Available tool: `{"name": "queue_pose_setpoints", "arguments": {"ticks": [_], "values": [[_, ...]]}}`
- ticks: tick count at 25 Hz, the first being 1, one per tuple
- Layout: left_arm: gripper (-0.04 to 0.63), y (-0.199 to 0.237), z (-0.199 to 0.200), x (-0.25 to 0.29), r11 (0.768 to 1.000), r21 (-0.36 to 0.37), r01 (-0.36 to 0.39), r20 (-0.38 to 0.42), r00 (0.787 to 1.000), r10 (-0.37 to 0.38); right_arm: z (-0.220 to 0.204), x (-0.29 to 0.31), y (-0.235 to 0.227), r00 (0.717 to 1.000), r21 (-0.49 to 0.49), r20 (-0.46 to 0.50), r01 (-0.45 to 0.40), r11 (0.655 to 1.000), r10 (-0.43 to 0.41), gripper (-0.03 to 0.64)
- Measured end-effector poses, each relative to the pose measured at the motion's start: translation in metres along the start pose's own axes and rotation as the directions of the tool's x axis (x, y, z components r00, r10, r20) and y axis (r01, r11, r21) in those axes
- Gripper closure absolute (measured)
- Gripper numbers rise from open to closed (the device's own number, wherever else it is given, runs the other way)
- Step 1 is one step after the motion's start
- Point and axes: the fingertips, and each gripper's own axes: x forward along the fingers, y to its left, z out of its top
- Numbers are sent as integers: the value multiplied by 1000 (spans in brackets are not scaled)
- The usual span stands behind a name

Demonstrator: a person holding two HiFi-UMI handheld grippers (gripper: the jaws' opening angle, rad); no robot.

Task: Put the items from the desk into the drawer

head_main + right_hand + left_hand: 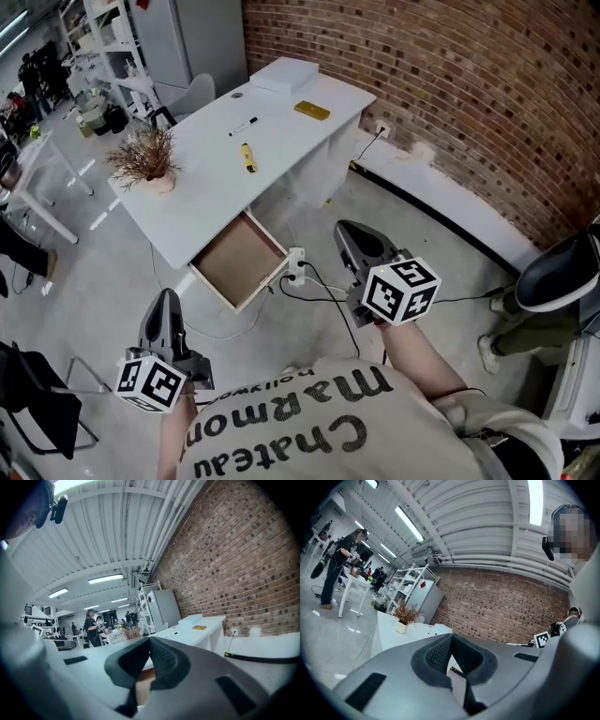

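Shows a white surface (202, 187) set against a brick wall, with a potted dried plant (145, 159) at its left end. Holds the left gripper (168, 298) low over the floor, well short of that surface, fingers (438, 656) pressed together on nothing. Finds the drawer (239, 260) standing open under the near edge, brown bottom bare. Leaves on top, well apart from the drawer, a black marker (244, 126), a small yellow tool (248, 157), a white box (284, 75) and a flat yellow block (311, 111) near that box. Holds the right gripper (349, 232) right of the drawer, fingers (164, 660) likewise closed and empty.
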Motion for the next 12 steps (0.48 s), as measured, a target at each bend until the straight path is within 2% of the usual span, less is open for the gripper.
{"name": "queue_pose_setpoints", "arguments": {"ticks": [7,10,12], "values": [[595,52,-38,15,996,-34,-79,-111,991,75,-78,56,-10,983,63,-184,15,998,-4,614],[595,67,-44,30,994,-47,-98,-122,988,92,-97,86,-22,973,108,-232,20,994,6,614],[595,77,-43,43,992,-47,-114,-119,987,107,-103,108,-30,967,104,-255,14,994,13,614]]}}
